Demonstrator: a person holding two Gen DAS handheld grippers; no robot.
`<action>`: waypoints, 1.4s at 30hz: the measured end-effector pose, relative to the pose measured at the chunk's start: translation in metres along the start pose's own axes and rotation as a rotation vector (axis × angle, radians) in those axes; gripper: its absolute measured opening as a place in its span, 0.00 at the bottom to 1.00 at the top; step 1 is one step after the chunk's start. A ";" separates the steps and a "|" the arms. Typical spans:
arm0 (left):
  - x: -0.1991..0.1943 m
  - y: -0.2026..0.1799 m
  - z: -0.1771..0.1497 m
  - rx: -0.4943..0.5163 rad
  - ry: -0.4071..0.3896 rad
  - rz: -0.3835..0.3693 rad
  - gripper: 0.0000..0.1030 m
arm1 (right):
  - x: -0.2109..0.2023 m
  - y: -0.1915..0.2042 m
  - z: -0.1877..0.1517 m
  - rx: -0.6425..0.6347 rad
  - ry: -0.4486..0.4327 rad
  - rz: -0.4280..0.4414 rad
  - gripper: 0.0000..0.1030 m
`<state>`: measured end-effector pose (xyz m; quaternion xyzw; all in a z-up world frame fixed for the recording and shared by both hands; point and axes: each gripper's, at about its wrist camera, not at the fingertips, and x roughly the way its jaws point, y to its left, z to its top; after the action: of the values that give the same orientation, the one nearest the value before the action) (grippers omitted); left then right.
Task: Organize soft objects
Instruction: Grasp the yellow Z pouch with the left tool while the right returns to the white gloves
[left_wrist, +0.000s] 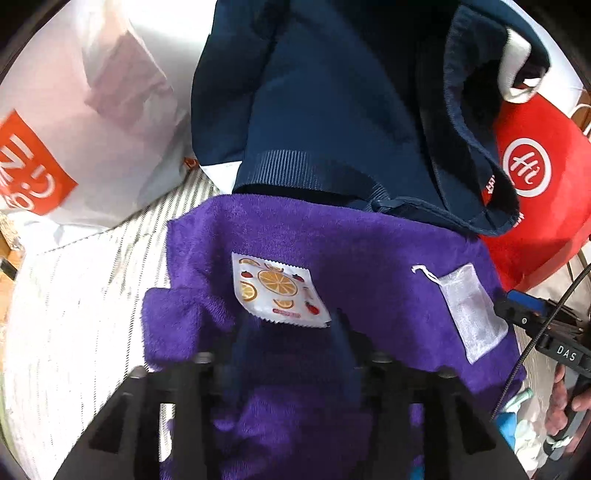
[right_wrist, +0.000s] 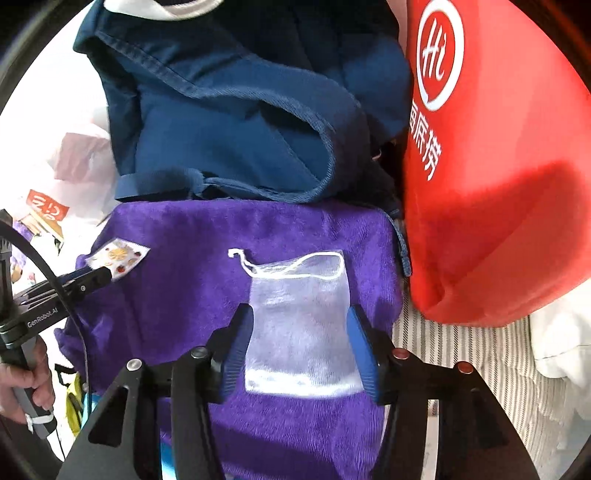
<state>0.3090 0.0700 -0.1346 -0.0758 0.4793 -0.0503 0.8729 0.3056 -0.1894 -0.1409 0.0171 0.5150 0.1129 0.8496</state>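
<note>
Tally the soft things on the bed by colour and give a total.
Purple: 1, the fuzzy purple towel
Navy: 1, the navy blue sweatshirt
Red: 1, the red fabric bag with a white logo
Sheer white: 1, the white organza drawstring pouch
Total: 4

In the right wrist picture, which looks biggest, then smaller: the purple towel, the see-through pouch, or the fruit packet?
1. Purple towel
2. See-through pouch, though it lies nearest the camera
3. Fruit packet
</note>
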 end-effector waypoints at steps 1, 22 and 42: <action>-0.005 -0.001 -0.001 0.007 -0.007 0.007 0.53 | -0.004 0.000 -0.001 -0.001 0.000 -0.002 0.52; -0.104 0.016 -0.095 -0.010 -0.020 0.079 0.64 | -0.117 -0.031 -0.112 0.023 -0.086 -0.027 0.72; -0.058 0.048 -0.134 -0.076 -0.001 -0.016 0.30 | -0.135 -0.067 -0.208 0.174 0.000 -0.079 0.72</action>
<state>0.1655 0.1154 -0.1657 -0.1130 0.4799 -0.0389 0.8692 0.0746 -0.3010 -0.1306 0.0705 0.5230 0.0341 0.8487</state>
